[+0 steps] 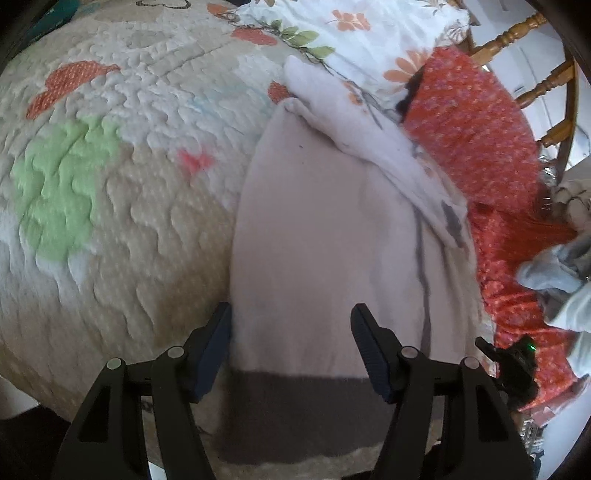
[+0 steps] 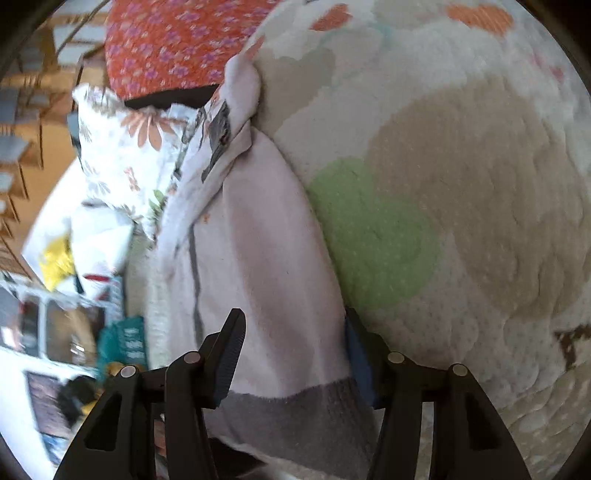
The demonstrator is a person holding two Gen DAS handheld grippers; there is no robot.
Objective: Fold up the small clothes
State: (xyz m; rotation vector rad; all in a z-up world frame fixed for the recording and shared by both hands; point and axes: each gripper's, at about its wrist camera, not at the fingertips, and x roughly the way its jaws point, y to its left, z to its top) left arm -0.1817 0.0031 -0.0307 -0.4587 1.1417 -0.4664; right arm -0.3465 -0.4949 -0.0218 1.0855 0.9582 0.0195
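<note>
A pale pink garment [image 1: 317, 236] with a grey hem band [image 1: 295, 413] lies on a quilted bedspread [image 1: 110, 192]. My left gripper [image 1: 291, 343] is open, its fingers wide apart over the hem end. In the right wrist view the same garment [image 2: 258, 251] runs up the middle, its grey band [image 2: 295, 410] between the fingers of my right gripper [image 2: 295, 350]. That gripper's jaws stand apart on either side of the cloth edge. The right gripper's tip [image 1: 513, 354] shows at the left view's right edge.
A white floral cloth [image 1: 351, 33] and an orange flowered cloth [image 1: 476, 122] lie beyond the garment. A wooden chair [image 1: 532, 55] stands at the far right. Grey and white clothes [image 1: 565, 273] are piled at the right. Boxes and clutter [image 2: 66, 332] lie off the bed.
</note>
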